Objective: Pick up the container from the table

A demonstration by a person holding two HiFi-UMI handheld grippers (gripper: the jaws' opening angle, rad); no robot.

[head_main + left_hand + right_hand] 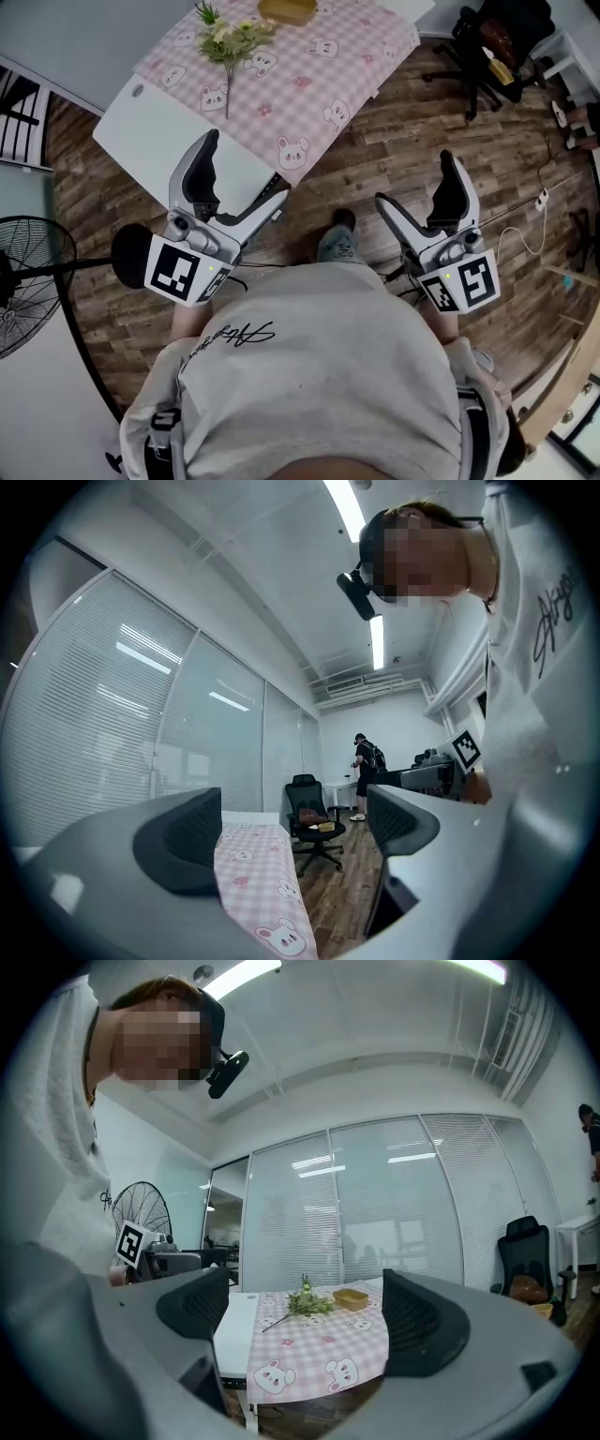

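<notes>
The container (288,10) is a shallow yellow tray at the far end of the pink checked tablecloth (309,84); in the right gripper view the container (351,1298) sits just right of a flower sprig (305,1301). My left gripper (236,186) is open and empty, held over the table's near corner. My right gripper (424,202) is open and empty above the wooden floor, well short of the table. In its own view the right gripper (305,1314) frames the table from a distance. The left gripper (292,832) looks along the cloth's edge (253,883); the container is out of that view.
A flower sprig (230,37) lies on the cloth near the container. The bare white tabletop (155,127) extends left. A standing fan (28,281) is at the left, a black office chair (487,47) at the back right, and a cable (527,225) on the floor. A person (367,761) stands far off.
</notes>
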